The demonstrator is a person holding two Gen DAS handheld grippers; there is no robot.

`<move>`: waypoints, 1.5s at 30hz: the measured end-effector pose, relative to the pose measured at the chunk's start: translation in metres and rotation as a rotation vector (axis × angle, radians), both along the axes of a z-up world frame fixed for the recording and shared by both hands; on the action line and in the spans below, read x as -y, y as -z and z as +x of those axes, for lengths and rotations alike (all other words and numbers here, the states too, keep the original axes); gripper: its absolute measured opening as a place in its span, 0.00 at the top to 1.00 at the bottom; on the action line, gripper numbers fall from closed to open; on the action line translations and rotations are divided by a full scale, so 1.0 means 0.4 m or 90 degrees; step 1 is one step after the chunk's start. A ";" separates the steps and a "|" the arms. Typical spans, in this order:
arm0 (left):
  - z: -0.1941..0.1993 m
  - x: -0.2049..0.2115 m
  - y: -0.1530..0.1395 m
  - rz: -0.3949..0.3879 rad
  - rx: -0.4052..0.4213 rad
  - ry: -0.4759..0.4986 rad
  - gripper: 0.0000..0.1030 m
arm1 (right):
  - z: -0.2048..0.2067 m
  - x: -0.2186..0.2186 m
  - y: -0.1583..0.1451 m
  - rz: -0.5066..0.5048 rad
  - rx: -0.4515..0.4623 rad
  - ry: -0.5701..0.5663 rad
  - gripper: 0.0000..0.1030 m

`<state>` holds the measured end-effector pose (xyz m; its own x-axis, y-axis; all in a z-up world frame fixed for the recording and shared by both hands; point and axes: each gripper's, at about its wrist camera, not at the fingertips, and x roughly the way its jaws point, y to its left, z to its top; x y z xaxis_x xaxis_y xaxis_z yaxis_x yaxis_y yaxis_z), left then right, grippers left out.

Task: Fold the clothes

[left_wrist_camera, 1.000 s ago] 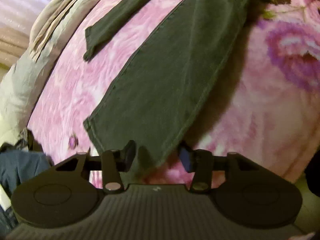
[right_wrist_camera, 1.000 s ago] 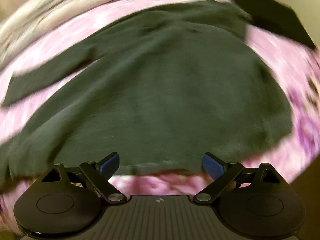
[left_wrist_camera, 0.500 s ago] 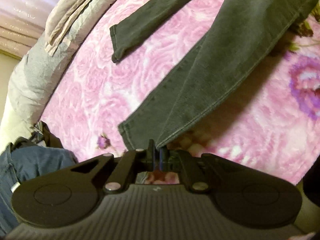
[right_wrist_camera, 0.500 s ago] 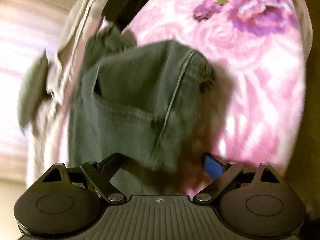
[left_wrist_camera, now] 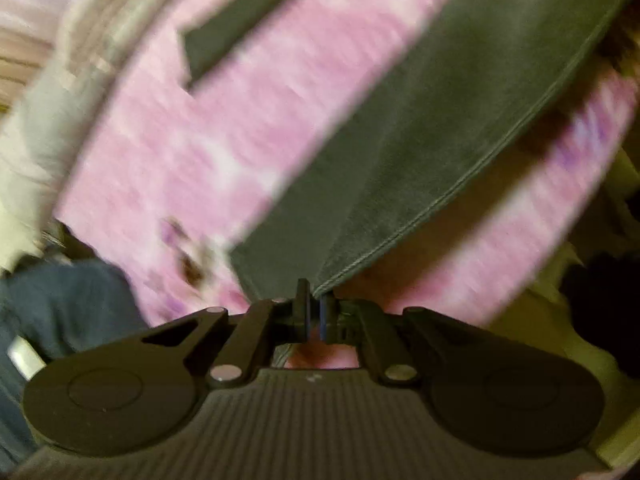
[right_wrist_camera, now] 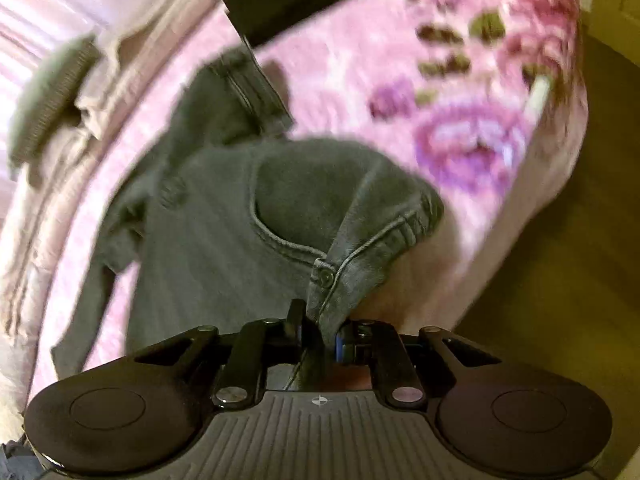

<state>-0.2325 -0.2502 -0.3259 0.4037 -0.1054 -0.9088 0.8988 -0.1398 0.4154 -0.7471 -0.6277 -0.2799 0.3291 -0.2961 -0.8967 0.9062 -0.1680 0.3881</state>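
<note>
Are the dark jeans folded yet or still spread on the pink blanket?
Not folded: the dark jeans lie mostly spread on the pink blanket, legs apart, only pinched edges lifted.

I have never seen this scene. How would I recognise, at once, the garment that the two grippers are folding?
Look at the bed covered by a pink floral blanket. On it lie dark grey-green jeans; the right gripper pinches the waistband corner by the pocket, the left gripper a leg hem. Their denim seams and metal rivet set them apart from the beige bedding beyond and the blue garment at the bed's edge.
</note>
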 end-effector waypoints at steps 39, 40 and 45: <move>0.580 0.974 0.120 0.047 -0.054 0.344 0.40 | 0.897 0.181 0.085 -0.191 -0.125 -0.622 0.05; 0.596 0.981 0.136 0.064 -0.061 0.357 0.38 | 0.895 0.185 0.095 -0.186 -0.132 -0.623 0.05; 0.658 0.997 0.162 0.089 -0.148 0.352 0.56 | 0.910 0.201 0.116 -0.188 -0.170 -0.605 0.05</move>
<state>0.0307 -0.6491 -0.3908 0.1125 -0.1163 -0.9868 0.7421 -0.6505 0.1613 -0.3832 -0.7080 -0.3264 0.3430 -0.2377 -0.9088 0.6775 0.7327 0.0640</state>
